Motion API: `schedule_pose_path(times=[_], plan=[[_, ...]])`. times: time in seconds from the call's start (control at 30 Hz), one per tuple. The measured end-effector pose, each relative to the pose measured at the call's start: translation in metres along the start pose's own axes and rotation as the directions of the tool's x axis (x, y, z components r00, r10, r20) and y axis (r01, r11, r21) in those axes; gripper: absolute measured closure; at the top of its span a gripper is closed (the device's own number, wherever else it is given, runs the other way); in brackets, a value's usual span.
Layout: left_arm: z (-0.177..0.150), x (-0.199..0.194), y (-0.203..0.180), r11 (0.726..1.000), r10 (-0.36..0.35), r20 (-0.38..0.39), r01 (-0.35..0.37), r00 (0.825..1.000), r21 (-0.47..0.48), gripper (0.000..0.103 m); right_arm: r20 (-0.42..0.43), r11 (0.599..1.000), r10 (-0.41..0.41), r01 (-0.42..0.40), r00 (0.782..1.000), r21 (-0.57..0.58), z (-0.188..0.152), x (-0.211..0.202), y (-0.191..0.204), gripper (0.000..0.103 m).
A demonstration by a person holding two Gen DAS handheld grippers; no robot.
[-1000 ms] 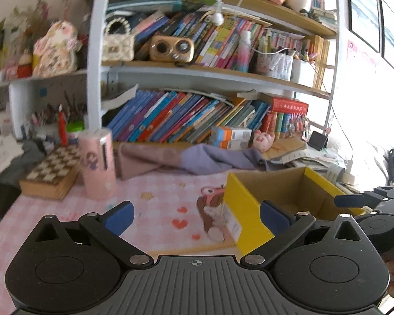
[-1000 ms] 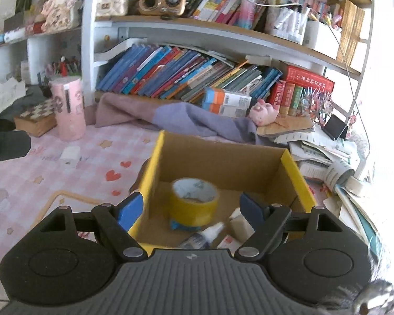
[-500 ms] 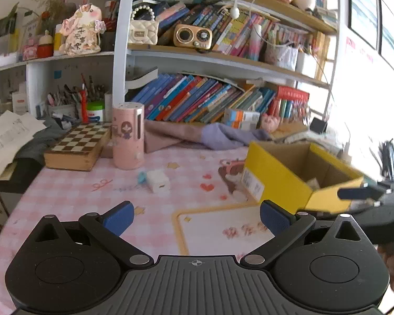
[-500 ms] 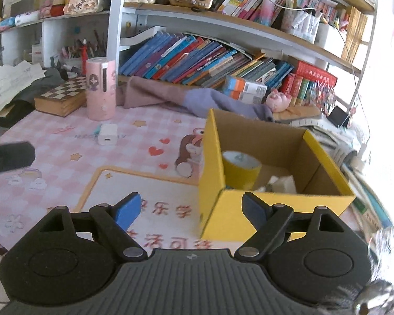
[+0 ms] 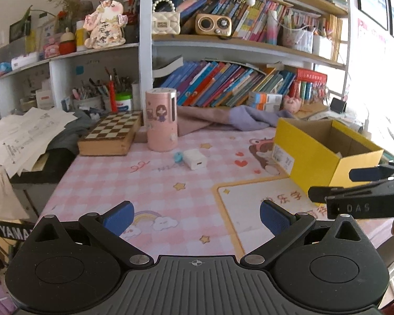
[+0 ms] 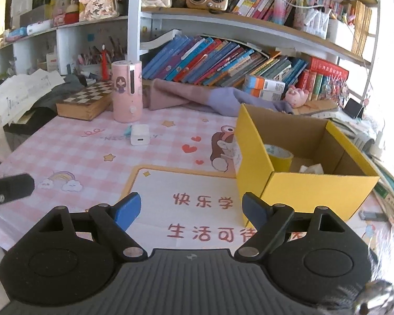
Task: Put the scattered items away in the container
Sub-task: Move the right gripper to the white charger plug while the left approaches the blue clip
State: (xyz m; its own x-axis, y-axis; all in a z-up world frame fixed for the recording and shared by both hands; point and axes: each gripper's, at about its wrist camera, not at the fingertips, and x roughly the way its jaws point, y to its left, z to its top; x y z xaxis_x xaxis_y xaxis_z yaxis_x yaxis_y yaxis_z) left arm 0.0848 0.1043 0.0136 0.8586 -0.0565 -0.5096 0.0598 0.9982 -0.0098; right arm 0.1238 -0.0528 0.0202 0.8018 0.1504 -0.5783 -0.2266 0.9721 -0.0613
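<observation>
A yellow cardboard box [image 6: 302, 186] stands on the pink desk mat, right of centre; it also shows in the left wrist view [image 5: 315, 160]. Inside it are a yellow tape roll [image 6: 279, 155] and crumpled white items [image 6: 312, 168]. A white charger block [image 5: 195, 159] with a small blue item [image 5: 178, 156] beside it lies on the mat near a pink cylinder; the charger also shows in the right wrist view [image 6: 139, 138]. My left gripper [image 5: 196, 216] is open and empty, low over the mat's front. My right gripper [image 6: 191, 209] is open and empty, in front of the box.
A pink cylinder holder [image 5: 161, 119] and a chessboard box [image 5: 110, 134] stand behind the charger. A purple cloth [image 6: 197, 99] lies under the bookshelf. Papers [image 5: 23, 134] pile at the left edge. Clutter [image 6: 365, 134] lies to the right of the box.
Both grippers have pulled back from the box toward the front of the desk. The charger and chessboard have come into view; the box now looks smaller and farther.
</observation>
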Motion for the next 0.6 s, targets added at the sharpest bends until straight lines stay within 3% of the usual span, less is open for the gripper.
schedule_pose_path(times=[0.6], plan=[[0.001,0.018,0.013,1.0,0.025,-0.039,-0.024,0.999,0.02,0.0,-0.033,0.999,0.053,-0.053,0.998,-0.003,0.011,0.024,0.018,0.02]])
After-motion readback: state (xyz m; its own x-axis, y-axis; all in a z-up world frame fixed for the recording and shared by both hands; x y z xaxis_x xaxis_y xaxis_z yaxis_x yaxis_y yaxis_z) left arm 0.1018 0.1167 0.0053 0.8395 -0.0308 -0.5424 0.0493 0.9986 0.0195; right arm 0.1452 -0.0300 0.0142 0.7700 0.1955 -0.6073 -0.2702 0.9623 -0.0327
